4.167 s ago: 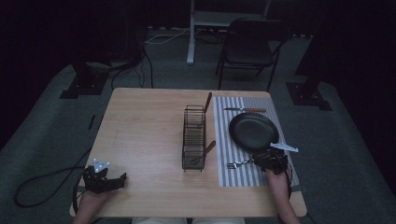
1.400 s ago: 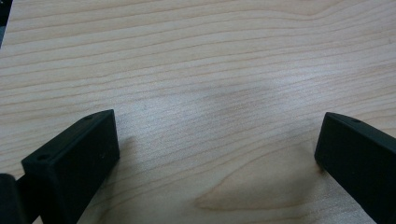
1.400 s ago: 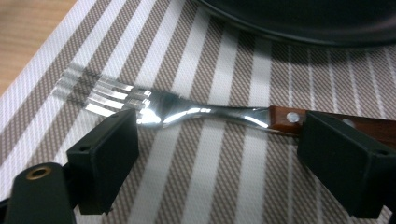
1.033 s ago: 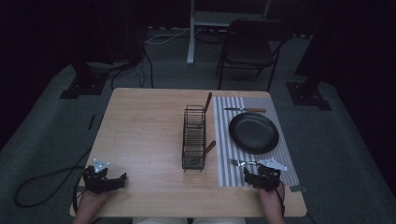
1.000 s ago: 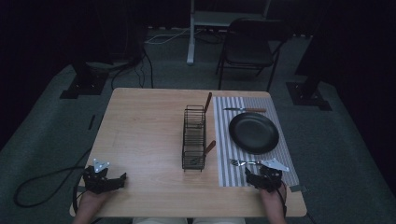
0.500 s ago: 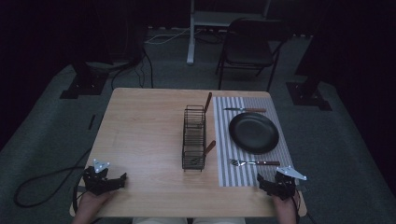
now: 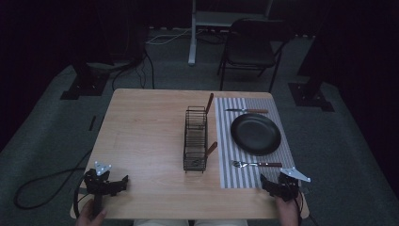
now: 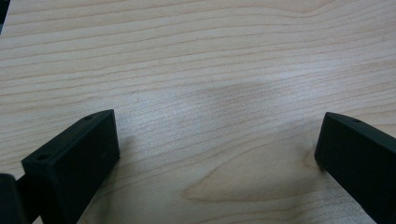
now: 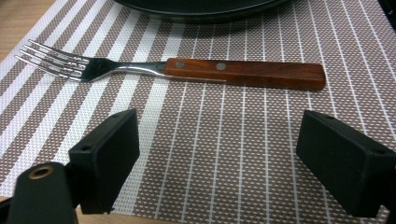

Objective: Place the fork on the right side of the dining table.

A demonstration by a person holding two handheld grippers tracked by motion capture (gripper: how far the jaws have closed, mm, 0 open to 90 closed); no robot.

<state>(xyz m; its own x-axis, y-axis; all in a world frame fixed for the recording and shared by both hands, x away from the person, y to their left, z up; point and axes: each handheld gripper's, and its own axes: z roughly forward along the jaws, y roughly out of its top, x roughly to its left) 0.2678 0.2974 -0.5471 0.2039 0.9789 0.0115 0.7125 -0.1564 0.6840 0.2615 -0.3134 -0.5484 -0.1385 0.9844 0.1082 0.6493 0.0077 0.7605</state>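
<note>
The fork [image 9: 168, 70] is seen lying flat on the striped mat [image 9: 224, 154], just ahead of the right gripper [image 9: 217, 154], whose fingers [image 9: 105, 156] are spread wide with nothing between them. The fork's wooden handle is pointed toward the right of the right gripper view and its tines toward the left; it is touched by neither finger. Just beyond the fork, the rim of the dark plate [image 9: 201, 9] is visible at the top of that view. In the high view the fork [image 7: 256, 164] is placed on the near part of the mat [image 7: 249, 141], between the plate [image 7: 255, 133] and the right gripper [image 7: 277, 184], which is held at the near right corner of the bench [image 7: 146, 136]. A knife [image 7: 247, 111] is laid on the mat beyond the plate, and a wire rack [image 7: 195, 139] with two wooden handles sticking out of it is stood just left of the mat. The left gripper [image 7: 107, 183] is held low at the near left corner of the bench, well apart from the fork; in the left gripper view its fingers [image 8: 70, 163] are spread wide over bare wood, with nothing held.
</note>
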